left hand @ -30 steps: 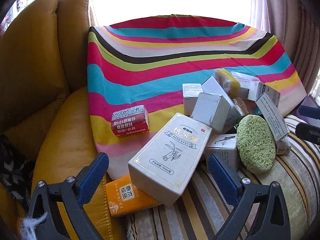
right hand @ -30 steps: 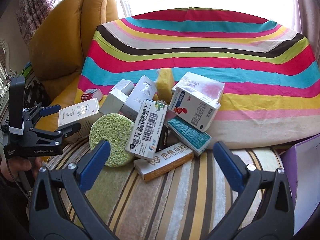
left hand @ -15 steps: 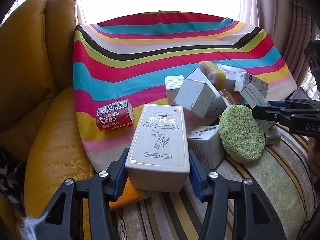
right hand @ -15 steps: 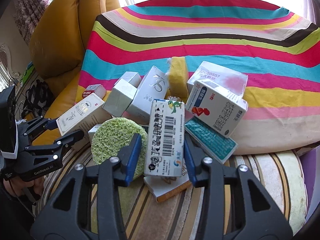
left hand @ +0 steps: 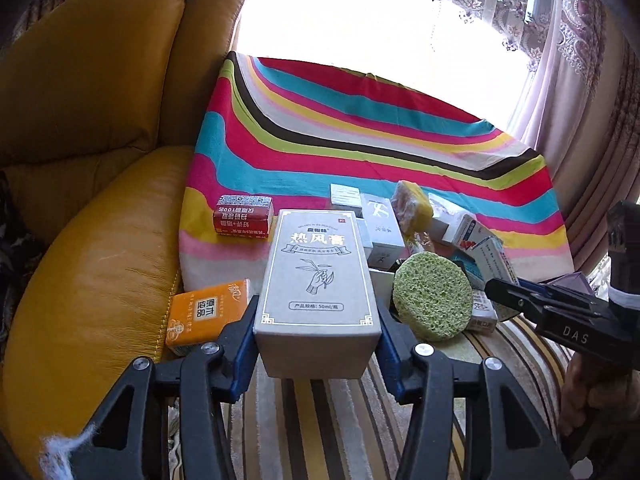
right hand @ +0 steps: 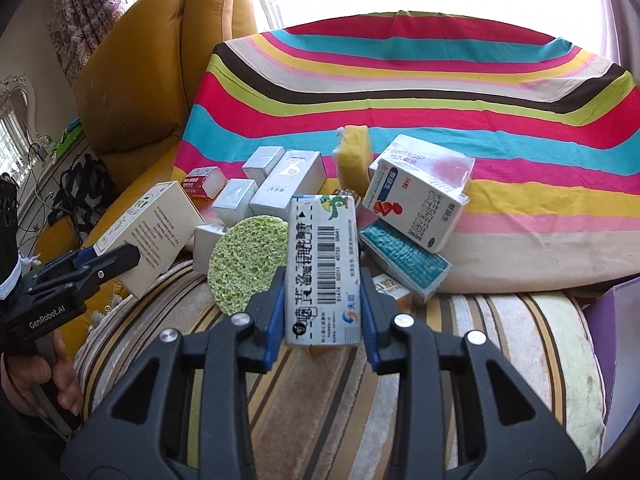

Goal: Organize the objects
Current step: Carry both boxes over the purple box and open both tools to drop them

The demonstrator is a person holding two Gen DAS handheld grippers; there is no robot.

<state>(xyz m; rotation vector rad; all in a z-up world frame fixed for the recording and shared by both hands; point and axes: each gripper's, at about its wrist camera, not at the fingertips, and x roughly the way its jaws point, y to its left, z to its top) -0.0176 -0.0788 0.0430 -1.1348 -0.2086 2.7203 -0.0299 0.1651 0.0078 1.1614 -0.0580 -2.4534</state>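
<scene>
Left wrist view: left hand-held gripper [left hand: 316, 344] clamped on grey carton [left hand: 318, 280]; right hand-held gripper [right hand: 322, 318] clamped on barcode box [right hand: 322, 264]. Pick-up step. Next: lift clear of green sponge [right hand: 248, 258] just left of it.

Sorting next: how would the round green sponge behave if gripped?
The green sponge looks porous, so it is probably light and would squash between pads. It leans on edge against boxes, so a nudge would likely tip or roll it.
</scene>
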